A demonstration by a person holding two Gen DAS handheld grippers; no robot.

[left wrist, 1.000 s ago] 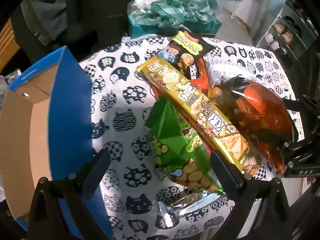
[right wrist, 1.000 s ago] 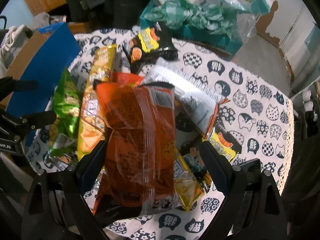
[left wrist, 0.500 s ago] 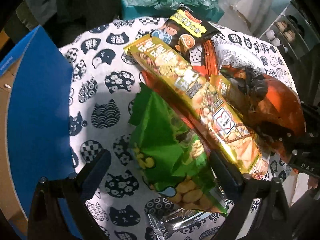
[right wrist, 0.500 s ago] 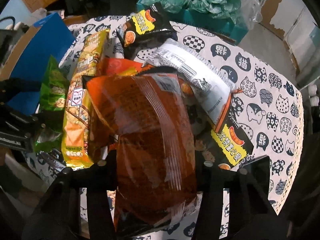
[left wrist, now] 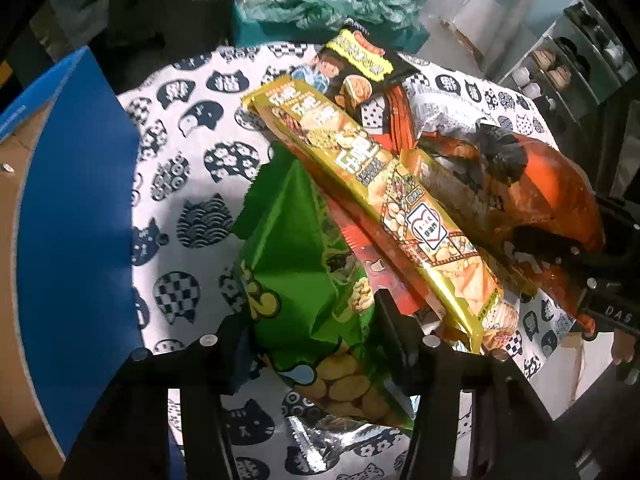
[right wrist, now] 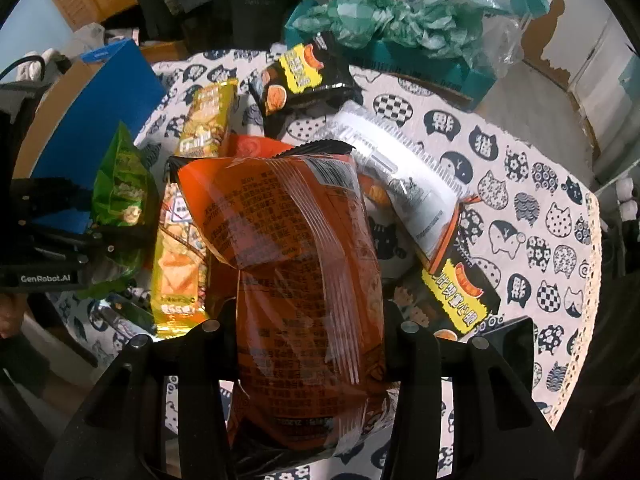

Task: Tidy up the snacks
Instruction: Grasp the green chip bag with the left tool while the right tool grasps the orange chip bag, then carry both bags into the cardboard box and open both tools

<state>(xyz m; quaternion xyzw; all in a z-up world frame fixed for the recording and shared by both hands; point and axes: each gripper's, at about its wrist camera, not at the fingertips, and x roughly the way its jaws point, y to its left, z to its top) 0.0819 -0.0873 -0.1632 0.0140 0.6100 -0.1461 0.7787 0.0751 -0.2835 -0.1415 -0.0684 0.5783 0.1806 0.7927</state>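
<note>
Left gripper (left wrist: pixel 312 336) just closed onto the green bag (left wrist: pixel 304 280), jaws narrowed and pressing the bag's sides, bag crumpled between them. Green bag lying on the tabletop (left wrist: pixel 188 184), at the near left edge of the snack pile, just beside the blue box (left wrist: pixel 76 208). Right gripper (right wrist: pixel 310 344) likewise just closed, jaws clamped on the lower half of the orange bag (right wrist: pixel 288 248), film creased at the pinch. Orange bag on top of the pile, printed back up, overlapping the yellow pack (right wrist: pixel 188 216) at its left and the white pack (right wrist: pixel 404 184) at its right. Yellow pack long and narrow, lying diagonally between green and orange bags, partly over the green one. Two black packs with yellow labels: one (right wrist: pixel 304 72) at the far end of the pile, another (right wrist: pixel 460 288) tucked under the white pack at the near right. Cat-print cloth covering the tabletop. Blue box open, cardboard inside, standing at the tabletop's left edge. Teal box (right wrist: pixel 400 36) stuffed with green plastic behind the tabletop. Left gripper also visible at the left edge of the right view, on the green bag. Fingers (right wrist: pixel 8 316) of a hand just visible below it.
</note>
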